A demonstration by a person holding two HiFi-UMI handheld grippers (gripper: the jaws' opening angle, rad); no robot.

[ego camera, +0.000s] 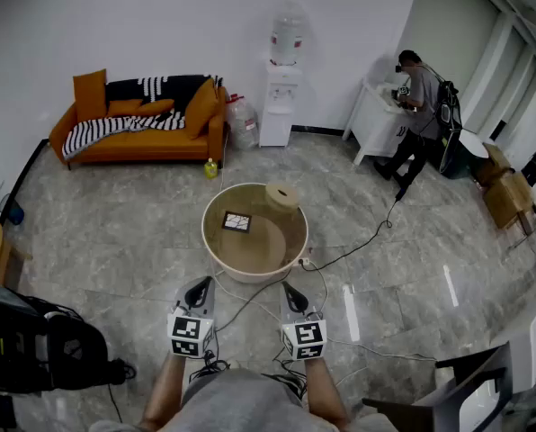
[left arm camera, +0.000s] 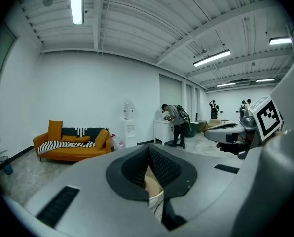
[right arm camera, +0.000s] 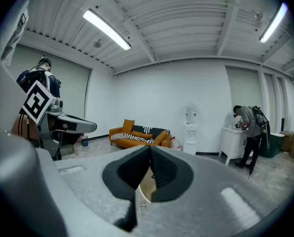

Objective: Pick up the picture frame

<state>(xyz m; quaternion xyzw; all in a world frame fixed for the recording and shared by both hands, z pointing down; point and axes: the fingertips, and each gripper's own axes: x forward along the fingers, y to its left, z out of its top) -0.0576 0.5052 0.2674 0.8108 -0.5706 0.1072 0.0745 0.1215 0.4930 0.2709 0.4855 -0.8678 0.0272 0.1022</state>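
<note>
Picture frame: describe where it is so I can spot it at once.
In the head view, find the round beige table in the middle of the grey floor. The picture frame sits on its top, left of the tan cylinder: the only small dark rectangle there.

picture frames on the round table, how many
1: a small dark rectangular picture frame sits on the round beige table, left of the tan cylinder. None seems hidden.

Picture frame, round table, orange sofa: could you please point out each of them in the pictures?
picture frame (ego camera: 236, 221), head view, middle of its dark face.
round table (ego camera: 259, 252), head view, bare part of its top.
orange sofa (ego camera: 151, 148), head view, front of its seat.
</note>
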